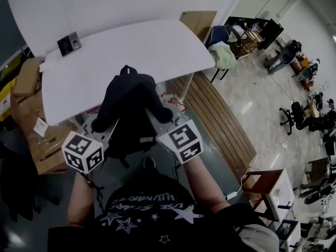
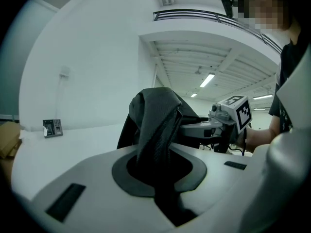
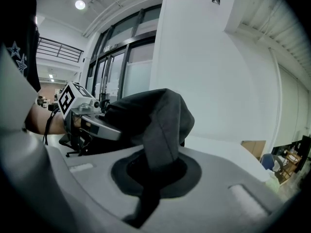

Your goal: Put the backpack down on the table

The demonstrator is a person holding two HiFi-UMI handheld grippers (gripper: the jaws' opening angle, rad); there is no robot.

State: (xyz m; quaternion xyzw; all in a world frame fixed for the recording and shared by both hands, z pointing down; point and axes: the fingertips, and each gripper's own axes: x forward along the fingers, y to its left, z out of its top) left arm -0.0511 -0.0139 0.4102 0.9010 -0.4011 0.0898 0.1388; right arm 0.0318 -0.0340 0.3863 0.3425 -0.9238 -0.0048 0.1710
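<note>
My left gripper (image 2: 156,152) and right gripper (image 3: 153,166) each have jaws clamped on a strap (image 2: 156,123) of the backpack (image 1: 128,106), so it hangs level at frame centre, by the near edge of the worktop (image 1: 157,51), not yet down.

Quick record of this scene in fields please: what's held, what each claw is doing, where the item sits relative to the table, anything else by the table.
held item: black backpack
left claw: shut on a backpack strap
right claw: shut on backpack fabric
position: backpack held up at the near edge of the white table, not set down
nearby: small dark device at the table's far left corner, by the wall
</note>
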